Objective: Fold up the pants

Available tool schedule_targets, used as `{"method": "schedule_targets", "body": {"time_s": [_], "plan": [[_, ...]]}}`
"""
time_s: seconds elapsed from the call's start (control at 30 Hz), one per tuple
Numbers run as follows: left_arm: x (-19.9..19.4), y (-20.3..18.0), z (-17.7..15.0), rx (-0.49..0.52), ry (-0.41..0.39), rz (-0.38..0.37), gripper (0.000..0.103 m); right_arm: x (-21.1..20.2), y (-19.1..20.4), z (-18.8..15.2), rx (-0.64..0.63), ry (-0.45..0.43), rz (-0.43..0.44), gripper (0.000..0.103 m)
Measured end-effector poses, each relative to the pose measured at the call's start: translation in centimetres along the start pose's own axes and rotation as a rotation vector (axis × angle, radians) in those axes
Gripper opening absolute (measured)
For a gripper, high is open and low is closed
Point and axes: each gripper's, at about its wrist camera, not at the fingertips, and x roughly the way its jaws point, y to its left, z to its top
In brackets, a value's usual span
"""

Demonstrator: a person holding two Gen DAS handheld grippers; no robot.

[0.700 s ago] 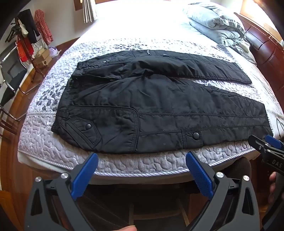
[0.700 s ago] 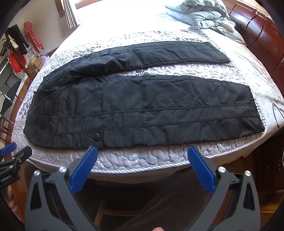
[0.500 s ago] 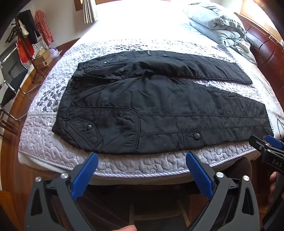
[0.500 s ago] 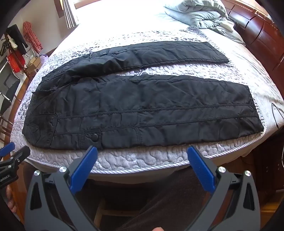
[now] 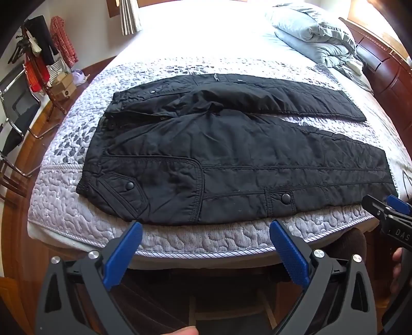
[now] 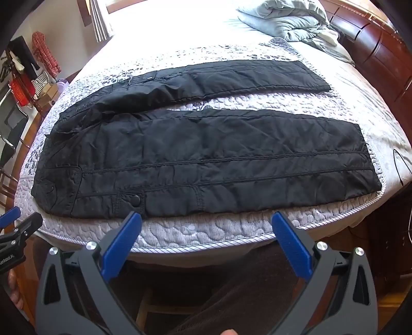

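On the quilted bed (image 5: 180,239) black pants (image 5: 231,159) lie flat; both grippers' fingers (image 5: 123,255) gape wide, empty.

Both my wrist cams look steeply down and forward from just off the bed's (image 5: 180,239) near edge. My left gripper (image 5: 206,239) faces the near-left corner end, waist of the pants (image 5: 231,165) close. My right gripper (image 6: 206,226) sits further right, facing the leg end. Both views share the whole pants, the bedding pile (image 6: 288,23) at the far-right corner, and each other's claw at frame edge.
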Motion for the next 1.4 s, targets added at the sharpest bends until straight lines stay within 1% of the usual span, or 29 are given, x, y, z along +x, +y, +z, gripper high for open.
{"method": "schedule_targets", "body": {"time_s": [0.47,1.4], "plan": [[-0.40,-0.08,0.65,0.004,-0.008,0.008,0.100,-0.24,0.77,0.15,-0.001,-0.007,-0.016,0.101],[-0.36,-0.06,0.57,0.006,-0.014,0.018,0.100,-0.10,-0.14,0.14,0.003,-0.008,-0.017,0.101]]}}
